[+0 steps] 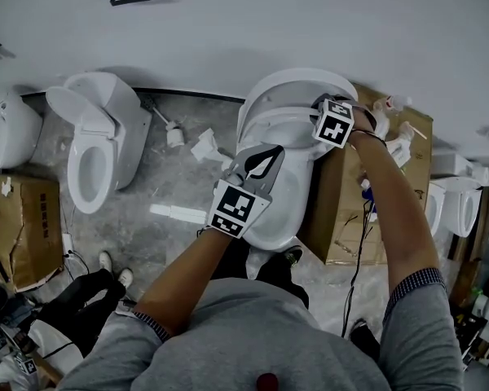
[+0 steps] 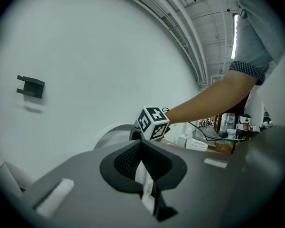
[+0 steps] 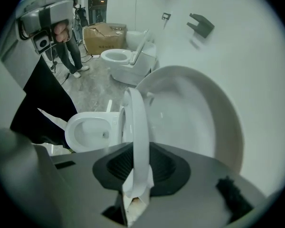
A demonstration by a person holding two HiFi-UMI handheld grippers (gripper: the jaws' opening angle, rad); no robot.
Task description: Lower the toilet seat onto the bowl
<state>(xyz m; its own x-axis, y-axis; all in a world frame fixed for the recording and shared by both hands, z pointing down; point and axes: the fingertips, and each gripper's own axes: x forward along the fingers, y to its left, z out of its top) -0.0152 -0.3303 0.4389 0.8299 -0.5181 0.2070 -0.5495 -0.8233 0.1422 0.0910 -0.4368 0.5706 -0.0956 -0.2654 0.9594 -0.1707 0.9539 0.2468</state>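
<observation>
The white toilet in front of me has its lid [image 1: 306, 80] leaning back on the wall and its seat [image 1: 270, 122] raised above the bowl [image 1: 281, 210]. My right gripper [image 1: 321, 106] is at the seat's top edge. In the right gripper view the seat ring [image 3: 137, 127] runs edge-on between the jaws of the right gripper [image 3: 135, 177], which are shut on it, with the lid [image 3: 194, 113] behind and the bowl [image 3: 88, 132] below left. My left gripper [image 1: 267, 151] hovers over the bowl, shut and holding nothing. In its own view the left gripper [image 2: 145, 175] faces the wall.
A second toilet [image 1: 98, 145] stands at the left with a toilet brush [image 1: 173, 133] beside it. A cardboard box [image 1: 350, 210] with spray bottles [image 1: 395, 129] on it adjoins the toilet's right side. Another box [image 1: 24, 226] sits far left, another toilet [image 1: 460, 206] far right.
</observation>
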